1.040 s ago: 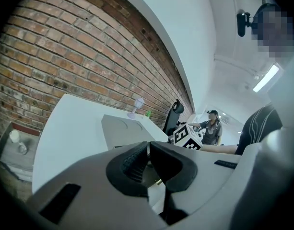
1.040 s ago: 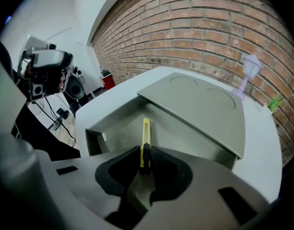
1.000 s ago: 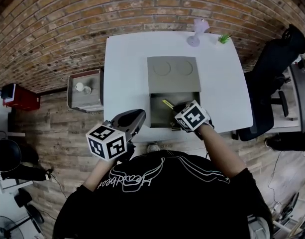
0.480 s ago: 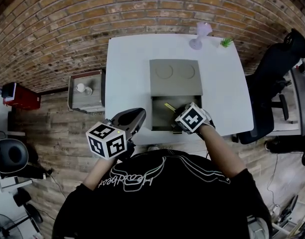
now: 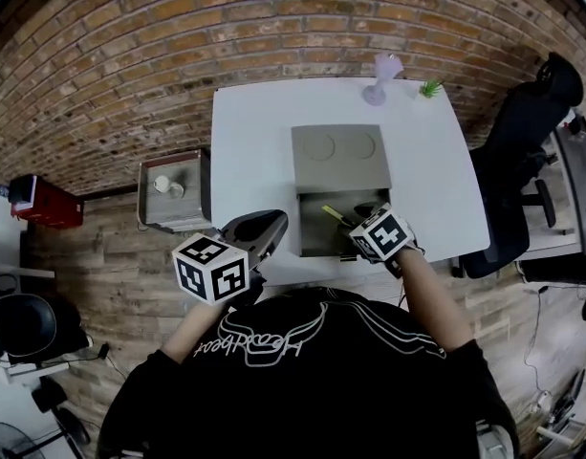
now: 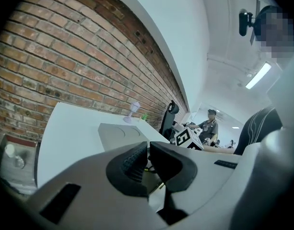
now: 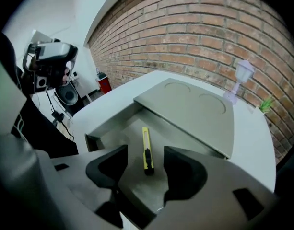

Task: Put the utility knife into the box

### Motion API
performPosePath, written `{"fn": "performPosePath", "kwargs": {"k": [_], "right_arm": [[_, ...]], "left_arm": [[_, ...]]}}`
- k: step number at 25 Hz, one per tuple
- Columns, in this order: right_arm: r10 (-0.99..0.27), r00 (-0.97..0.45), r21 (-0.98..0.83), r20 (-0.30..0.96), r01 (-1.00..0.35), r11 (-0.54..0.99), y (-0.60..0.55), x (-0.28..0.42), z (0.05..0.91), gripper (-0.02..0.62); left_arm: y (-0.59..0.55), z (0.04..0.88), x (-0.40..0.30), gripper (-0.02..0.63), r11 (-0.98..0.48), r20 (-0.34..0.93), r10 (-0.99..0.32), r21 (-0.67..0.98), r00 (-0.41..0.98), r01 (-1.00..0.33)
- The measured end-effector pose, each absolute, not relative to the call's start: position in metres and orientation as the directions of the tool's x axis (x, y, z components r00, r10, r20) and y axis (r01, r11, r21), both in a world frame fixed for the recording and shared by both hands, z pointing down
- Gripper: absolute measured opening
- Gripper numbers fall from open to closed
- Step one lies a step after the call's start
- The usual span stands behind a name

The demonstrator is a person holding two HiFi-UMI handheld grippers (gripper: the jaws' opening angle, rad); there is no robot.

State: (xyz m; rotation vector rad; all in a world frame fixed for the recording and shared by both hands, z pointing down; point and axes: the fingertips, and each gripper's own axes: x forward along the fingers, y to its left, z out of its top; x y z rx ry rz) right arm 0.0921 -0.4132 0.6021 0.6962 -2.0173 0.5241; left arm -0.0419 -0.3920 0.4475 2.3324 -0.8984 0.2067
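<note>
1. Right gripper point(image 7: 146, 153): jaws had just been opening and stood wide apart, gripping nothing.
2. Utility knife point(image 7: 145, 140) lay flat on the box point(image 7: 119, 131) floor, below and between those fingers, untouched.
3. Left gripper point(image 6: 147, 158): jaws closed, empty.

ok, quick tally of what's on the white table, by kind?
Box: 1
Knife: 1 (in the box)
Purple vase: 1
Plant: 1
Total: 4
</note>
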Motion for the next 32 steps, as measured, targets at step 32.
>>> {"fn": "performPosePath", "kwargs": {"k": [32], "right_arm": [[-0.613,-0.756,-0.364,0.229,-0.650,0.667,-0.309,0.011,0.386,0.002]], "left_arm": [[-0.313,0.389,-0.056,0.041,-0.717,0.245,-0.398,0.519,0.884,-0.466]]}}
